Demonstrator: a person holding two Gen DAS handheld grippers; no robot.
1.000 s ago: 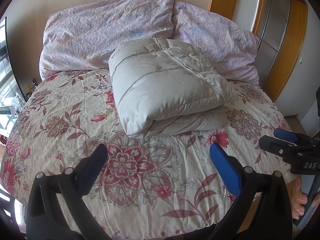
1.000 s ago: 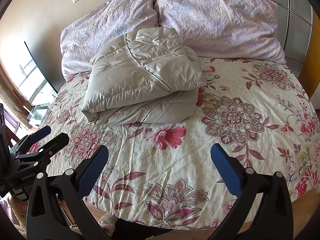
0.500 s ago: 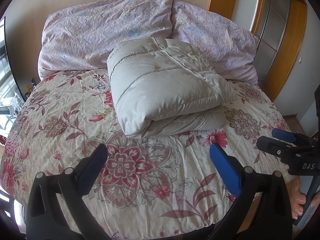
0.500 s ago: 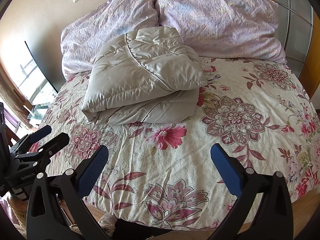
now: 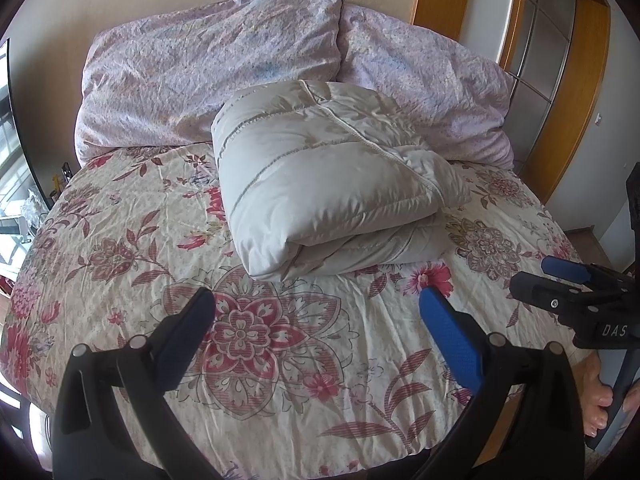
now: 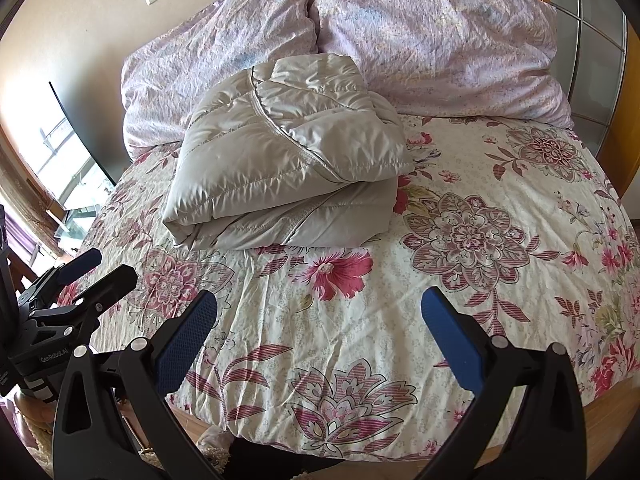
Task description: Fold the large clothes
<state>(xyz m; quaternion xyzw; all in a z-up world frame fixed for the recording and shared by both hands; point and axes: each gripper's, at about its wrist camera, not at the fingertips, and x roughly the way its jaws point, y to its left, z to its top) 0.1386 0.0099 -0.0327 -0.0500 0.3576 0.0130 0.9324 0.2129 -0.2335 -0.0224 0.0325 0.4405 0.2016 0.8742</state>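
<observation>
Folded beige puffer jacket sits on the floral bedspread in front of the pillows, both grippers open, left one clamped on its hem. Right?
Not quite. The left gripper holds nothing: in the left wrist view its open fingers hover over bare floral bedspread, short of the folded beige puffer jacket. The rest stands: the jacket lies in front of the pillows, and the right gripper is open too.

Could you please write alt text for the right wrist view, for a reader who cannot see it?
A folded, puffy, pale grey quilted jacket lies on a floral-print bedspread, against two lilac pillows. In the foreground the right tool is open and empty above the bedspread, and the left tool shows at the left edge, also open.
</observation>
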